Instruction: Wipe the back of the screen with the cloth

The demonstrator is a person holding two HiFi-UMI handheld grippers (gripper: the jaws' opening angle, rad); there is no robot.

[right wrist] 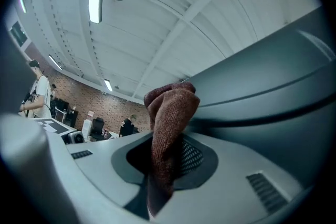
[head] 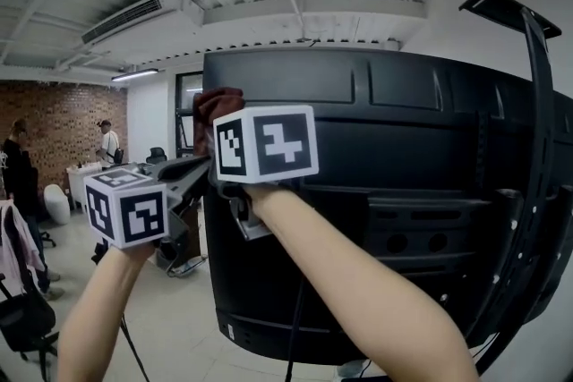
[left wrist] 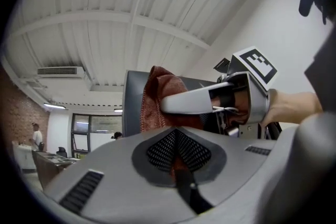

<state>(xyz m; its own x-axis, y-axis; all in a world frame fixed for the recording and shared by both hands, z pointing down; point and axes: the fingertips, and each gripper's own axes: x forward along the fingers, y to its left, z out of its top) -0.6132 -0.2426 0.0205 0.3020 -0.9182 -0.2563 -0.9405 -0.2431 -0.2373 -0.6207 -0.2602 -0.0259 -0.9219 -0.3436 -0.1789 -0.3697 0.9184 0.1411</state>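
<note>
The back of the big black screen (head: 403, 192) fills the middle and right of the head view. My right gripper (head: 215, 134) is shut on a rust-brown cloth (head: 215, 106), which bunches above its jaws at the screen's upper left edge. In the right gripper view the cloth (right wrist: 170, 118) stands up from the right gripper (right wrist: 165, 165) against the screen (right wrist: 273, 92). My left gripper (head: 201, 165) points at the cloth from the left. In its own view the left gripper (left wrist: 178, 149) has its jaws together with a thin strip of cloth (left wrist: 157, 99) in the seam.
A black stand arm (head: 537, 148) curves down the screen's right side and a cable (head: 295, 326) hangs below it. Far left are two people (head: 18, 165), desks and chairs, and a jacket with a bag (head: 18, 282). An air conditioner (head: 134, 18) hangs overhead.
</note>
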